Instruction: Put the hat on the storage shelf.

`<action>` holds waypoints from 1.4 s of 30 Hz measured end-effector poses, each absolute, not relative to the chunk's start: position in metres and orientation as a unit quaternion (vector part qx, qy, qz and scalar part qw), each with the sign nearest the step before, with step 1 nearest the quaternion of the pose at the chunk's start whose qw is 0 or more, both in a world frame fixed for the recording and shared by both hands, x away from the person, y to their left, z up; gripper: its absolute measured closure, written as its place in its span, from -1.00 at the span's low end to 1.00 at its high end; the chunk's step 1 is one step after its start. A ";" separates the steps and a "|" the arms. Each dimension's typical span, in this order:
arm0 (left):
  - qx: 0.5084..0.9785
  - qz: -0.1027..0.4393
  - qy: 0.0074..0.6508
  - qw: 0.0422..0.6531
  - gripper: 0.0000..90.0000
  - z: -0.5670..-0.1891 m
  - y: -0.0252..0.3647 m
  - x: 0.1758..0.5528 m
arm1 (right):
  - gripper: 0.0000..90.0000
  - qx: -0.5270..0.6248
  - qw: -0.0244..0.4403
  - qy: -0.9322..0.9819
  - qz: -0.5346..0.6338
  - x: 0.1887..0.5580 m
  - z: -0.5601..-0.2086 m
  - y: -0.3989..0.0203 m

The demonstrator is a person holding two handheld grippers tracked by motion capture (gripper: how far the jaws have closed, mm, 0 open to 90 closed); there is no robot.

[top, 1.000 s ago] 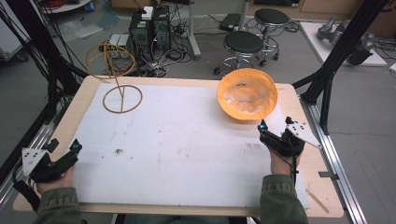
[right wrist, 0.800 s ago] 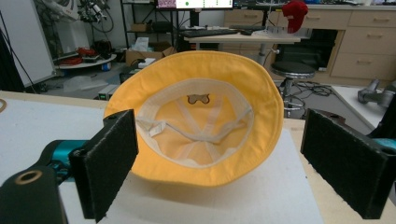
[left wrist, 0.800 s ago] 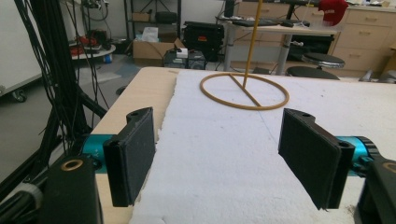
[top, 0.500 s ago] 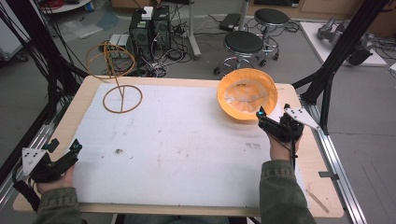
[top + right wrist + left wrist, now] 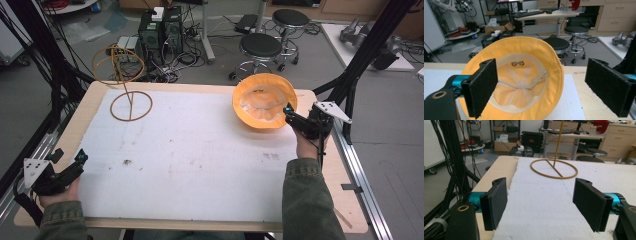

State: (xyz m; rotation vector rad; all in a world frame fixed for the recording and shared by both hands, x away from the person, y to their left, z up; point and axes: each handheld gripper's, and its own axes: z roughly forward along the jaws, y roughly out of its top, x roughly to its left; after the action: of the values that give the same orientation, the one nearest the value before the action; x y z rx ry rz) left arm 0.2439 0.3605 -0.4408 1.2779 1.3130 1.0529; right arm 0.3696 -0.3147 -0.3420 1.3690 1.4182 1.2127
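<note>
Yellow hat lies upside down at the far right of the tabletop, half on the white sheet. Round brim, pale lining and crossed seam tapes inside, small dark label near the far inner edge. Right gripper is just beside the hat's right brim, fingers spread wide, holding nothing; touching or not, cannot tell. Left gripper at near left corner, fingers spread, empty. Wire stand with a ring base stands far left.
</note>
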 end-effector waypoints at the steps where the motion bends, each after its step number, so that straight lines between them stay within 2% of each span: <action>1: 0.526 0.435 0.540 0.492 -0.38 -0.441 0.360 0.244 | -0.77 0.544 0.402 0.558 0.481 0.374 -0.342 -0.317; 12: 0.534 0.436 0.534 0.490 -0.38 -0.440 0.356 0.247 | -0.77 0.549 0.382 0.583 0.461 0.402 -0.341 -0.321; 30: 0.534 0.436 0.531 0.492 -0.38 -0.441 0.357 0.249 | -0.77 0.564 0.377 0.599 0.426 0.445 -0.349 -0.323; 35: 0.534 0.438 0.531 0.491 -0.38 -0.441 0.357 0.249 | -0.77 0.576 0.379 0.591 0.419 0.457 -0.360 -0.330; 42: 0.534 0.440 0.530 0.490 -0.38 -0.441 0.357 0.251 | -0.77 0.597 0.348 0.592 0.415 0.472 -0.382 -0.336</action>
State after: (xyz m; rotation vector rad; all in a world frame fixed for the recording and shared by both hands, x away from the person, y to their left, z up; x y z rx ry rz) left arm 0.2508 0.3569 -0.4411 1.2962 1.2866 1.0693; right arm 0.4722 -0.3363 -0.3818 1.5487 1.5350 1.0751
